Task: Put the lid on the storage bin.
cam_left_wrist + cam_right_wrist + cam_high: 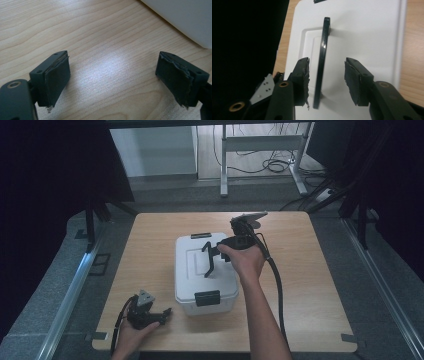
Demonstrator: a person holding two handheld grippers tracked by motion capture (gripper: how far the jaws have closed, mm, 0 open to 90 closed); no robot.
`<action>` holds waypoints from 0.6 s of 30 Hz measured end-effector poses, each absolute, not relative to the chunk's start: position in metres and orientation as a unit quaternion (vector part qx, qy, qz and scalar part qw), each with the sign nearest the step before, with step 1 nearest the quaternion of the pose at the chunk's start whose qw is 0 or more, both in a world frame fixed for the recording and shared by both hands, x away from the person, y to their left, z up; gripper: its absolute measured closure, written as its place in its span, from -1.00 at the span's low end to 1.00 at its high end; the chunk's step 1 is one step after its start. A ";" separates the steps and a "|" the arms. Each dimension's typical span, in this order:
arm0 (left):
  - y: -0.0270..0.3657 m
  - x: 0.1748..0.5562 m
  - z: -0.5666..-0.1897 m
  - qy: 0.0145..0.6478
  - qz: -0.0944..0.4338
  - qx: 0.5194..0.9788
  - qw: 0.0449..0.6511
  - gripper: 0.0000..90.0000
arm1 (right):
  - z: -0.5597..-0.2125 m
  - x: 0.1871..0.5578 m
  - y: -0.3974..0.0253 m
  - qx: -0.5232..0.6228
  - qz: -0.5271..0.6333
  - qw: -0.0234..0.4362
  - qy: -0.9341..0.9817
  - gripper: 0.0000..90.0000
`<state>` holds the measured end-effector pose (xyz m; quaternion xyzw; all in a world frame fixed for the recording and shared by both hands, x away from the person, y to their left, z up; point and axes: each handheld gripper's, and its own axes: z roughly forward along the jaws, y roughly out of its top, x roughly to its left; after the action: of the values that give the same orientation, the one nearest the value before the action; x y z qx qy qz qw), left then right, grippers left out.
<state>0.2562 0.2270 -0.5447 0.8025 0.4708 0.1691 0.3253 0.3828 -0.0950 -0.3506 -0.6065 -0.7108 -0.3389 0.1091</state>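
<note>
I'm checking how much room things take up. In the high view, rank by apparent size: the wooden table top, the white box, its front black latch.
Largest to smallest:
1. The wooden table top.
2. The white box, standing on it.
3. The front black latch, a small clip on the box's near side.

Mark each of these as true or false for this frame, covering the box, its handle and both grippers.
1. The white box sits on the wooden table with its lid on. True.
2. The black handle on the lid lies folded flat. False: it stands up, between the right gripper's jaws.
3. The right gripper is clamped shut on the handle. False: its jaws are open, with a gap on each side of the handle.
4. The left gripper is open and holds nothing, low over bare table beside the box. True.
5. The left gripper grips the front latch. False: it is apart from the box.
</note>
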 end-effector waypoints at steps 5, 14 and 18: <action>0.227 0.256 -0.545 0.471 0.169 0.802 0.325 -0.73 | -0.349 0.380 -0.105 -0.590 -0.346 0.105 -0.722 0.14; 0.227 0.256 -0.545 0.470 0.170 0.803 0.325 -0.73 | -0.352 0.372 -0.142 -0.571 -0.363 0.092 -0.731 0.10; 0.227 0.256 -0.545 0.469 0.170 0.803 0.325 -0.72 | -0.362 0.371 -0.165 -0.571 -0.364 0.090 -0.731 0.05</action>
<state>0.2564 0.2272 -0.5447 0.8033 0.4694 0.1700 0.3248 0.3708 -0.1646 -0.3619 -0.5707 -0.7307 -0.3636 0.0902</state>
